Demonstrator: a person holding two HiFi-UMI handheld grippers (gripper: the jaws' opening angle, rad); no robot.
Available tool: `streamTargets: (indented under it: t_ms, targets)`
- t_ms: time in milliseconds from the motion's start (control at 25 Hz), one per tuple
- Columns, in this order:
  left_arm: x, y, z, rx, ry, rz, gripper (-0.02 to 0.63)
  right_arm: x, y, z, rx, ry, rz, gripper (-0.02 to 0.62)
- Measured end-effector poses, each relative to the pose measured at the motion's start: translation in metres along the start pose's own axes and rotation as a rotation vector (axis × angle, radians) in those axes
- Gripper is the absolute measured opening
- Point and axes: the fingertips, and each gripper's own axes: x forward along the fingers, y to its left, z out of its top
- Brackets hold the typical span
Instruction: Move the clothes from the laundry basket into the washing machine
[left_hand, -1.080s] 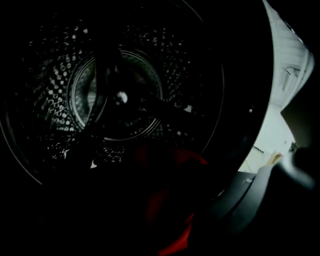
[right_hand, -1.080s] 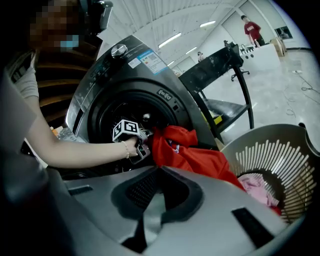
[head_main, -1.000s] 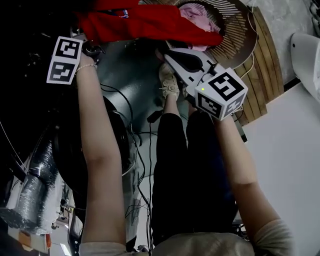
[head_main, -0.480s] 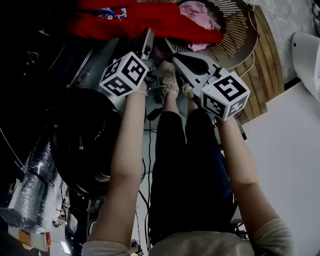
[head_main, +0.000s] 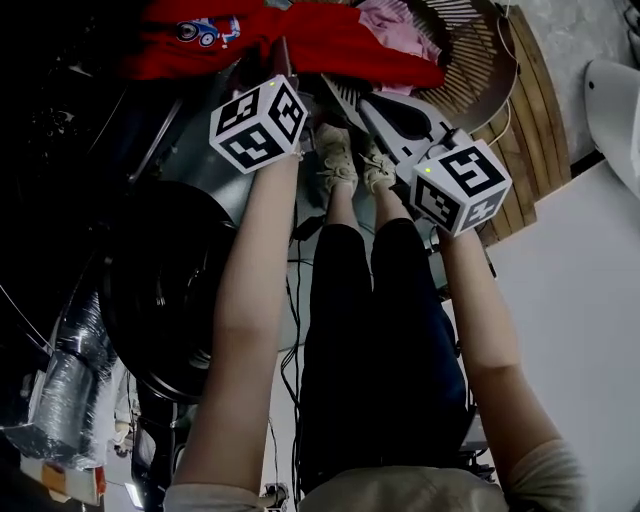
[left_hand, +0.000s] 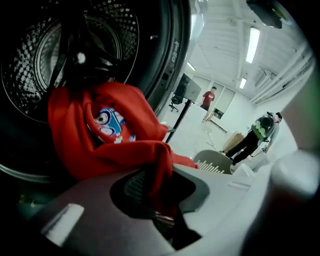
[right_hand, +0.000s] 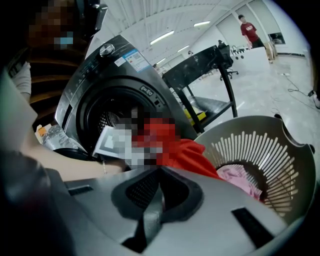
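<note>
A red garment (head_main: 300, 35) with a cartoon print stretches from the washing machine's open drum (left_hand: 75, 55) toward the slatted laundry basket (head_main: 490, 70). My left gripper (head_main: 285, 60) is at the garment's middle. Its jaws are closing, and in the left gripper view a fold of the red garment (left_hand: 100, 145) is pinched in the left gripper (left_hand: 160, 200). My right gripper (head_main: 338, 92) is just right of it, shut, under the garment's edge. In the right gripper view I see no cloth in the right gripper (right_hand: 152, 200). A pink garment (right_hand: 240, 177) lies in the basket (right_hand: 270, 145).
The washer's round door (head_main: 165, 290) hangs open at the left. A foil duct (head_main: 70, 390) and cables (head_main: 285, 300) lie on the floor near the person's legs (head_main: 380, 330). A black table frame (right_hand: 200, 75) stands behind the washer. Two people (left_hand: 260, 135) stand far off.
My left gripper swung from the far left by the drum over to the red garment's middle and closed on it. The right gripper shifted slightly right and stayed shut.
</note>
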Motion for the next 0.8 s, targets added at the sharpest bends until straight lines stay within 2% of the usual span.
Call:
streamTargets:
  t_ms: [200, 360, 480, 560, 680, 760, 800]
  targets:
    - [-0.036, 0.046, 0.063, 0.056, -0.153, 0.132, 0.061, 0.007, 0.006, 0.006, -0.009, 0.006, 0.012, 0.015]
    - [-0.046, 0.08, 0.109, 0.127, -0.204, 0.155, 0.061, 0.015, 0.014, 0.013, -0.014, 0.0, 0.033, 0.014]
    - [-0.062, 0.117, 0.151, 0.142, -0.289, 0.255, 0.061, 0.02, 0.018, 0.017, -0.026, 0.005, 0.042, 0.014]
    - [-0.074, 0.144, 0.178, 0.122, -0.357, 0.342, 0.061, 0.022, 0.019, 0.02, -0.029, 0.011, 0.044, 0.014]
    - [-0.081, 0.181, 0.199, 0.029, -0.41, 0.468, 0.063, 0.027, 0.022, 0.022, -0.038, 0.018, 0.054, 0.014]
    - [-0.068, 0.197, 0.192, -0.041, -0.381, 0.486, 0.087, 0.03, 0.023, 0.022, -0.042, 0.022, 0.057, 0.014]
    - [-0.058, 0.201, 0.183, -0.071, -0.344, 0.475, 0.152, 0.031, 0.023, 0.021, -0.042, 0.025, 0.058, 0.014]
